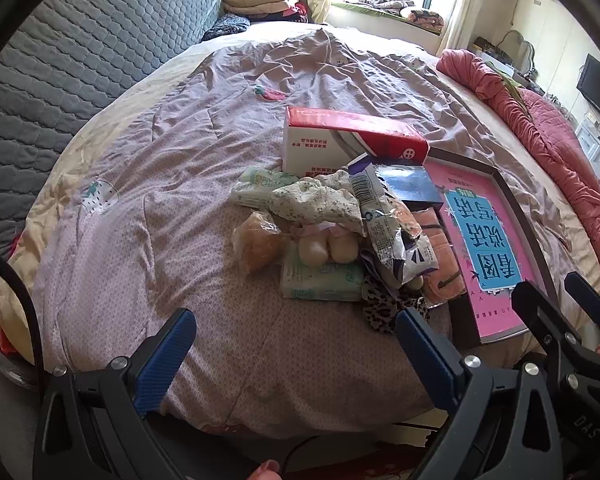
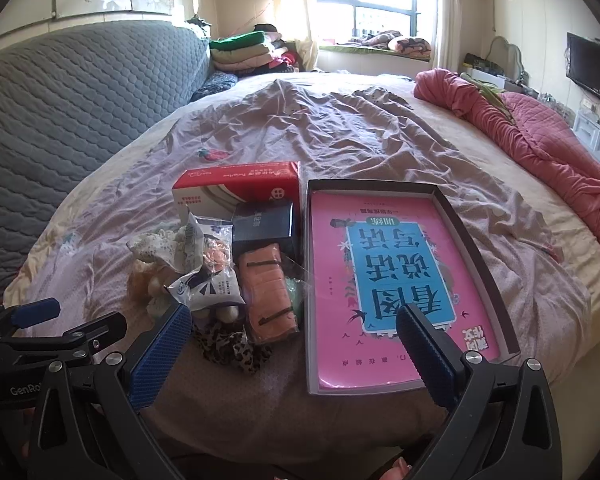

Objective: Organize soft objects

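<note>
Ahead of the right gripper (image 2: 294, 344), whose jaws stand wide apart on nothing, a dark-rimmed tray (image 2: 466, 236) holds a pink book (image 2: 332, 280). Beyond the left gripper (image 1: 296, 338), jaws likewise apart and empty, lies the pile of soft objects (image 1: 324, 216): tissue packs, cloth and wrapped buns, partly overlapping and hard to separate. Everything rests on a rumpled mauve bedspread (image 1: 140, 184).

Wrinkled cloth quilt (image 1: 228, 152); glossy crinkled plastic snack bag (image 1: 384, 228).
</note>
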Available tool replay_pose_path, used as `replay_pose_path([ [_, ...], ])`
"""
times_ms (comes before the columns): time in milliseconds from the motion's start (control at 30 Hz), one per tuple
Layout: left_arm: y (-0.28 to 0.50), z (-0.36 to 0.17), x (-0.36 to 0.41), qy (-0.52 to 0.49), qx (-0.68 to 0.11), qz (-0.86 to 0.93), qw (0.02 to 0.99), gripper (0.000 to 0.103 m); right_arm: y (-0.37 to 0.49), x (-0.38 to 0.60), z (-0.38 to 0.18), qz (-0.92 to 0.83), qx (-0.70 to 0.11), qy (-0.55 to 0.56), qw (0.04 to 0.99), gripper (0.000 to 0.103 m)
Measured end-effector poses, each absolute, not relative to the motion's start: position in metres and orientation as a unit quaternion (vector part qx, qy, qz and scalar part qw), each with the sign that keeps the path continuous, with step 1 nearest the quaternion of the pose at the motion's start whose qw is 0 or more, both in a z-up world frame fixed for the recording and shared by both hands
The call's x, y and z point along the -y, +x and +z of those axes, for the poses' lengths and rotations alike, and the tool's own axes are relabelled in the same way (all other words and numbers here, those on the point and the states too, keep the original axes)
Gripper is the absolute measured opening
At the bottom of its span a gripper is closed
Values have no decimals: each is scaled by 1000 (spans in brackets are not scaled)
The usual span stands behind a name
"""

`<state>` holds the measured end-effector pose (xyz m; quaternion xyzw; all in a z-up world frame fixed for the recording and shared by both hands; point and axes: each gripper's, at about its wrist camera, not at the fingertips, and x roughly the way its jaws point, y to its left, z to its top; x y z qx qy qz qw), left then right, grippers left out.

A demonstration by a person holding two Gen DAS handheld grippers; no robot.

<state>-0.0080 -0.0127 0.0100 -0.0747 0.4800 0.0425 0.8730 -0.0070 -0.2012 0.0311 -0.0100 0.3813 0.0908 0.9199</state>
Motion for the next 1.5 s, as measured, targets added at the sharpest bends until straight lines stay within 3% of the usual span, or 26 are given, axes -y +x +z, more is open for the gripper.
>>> replay_pose_path([
  [1500, -9, 9, 14, -73, -478, 41, 874, 101, -8, 204, 29, 91, -385, -8, 918, 103],
])
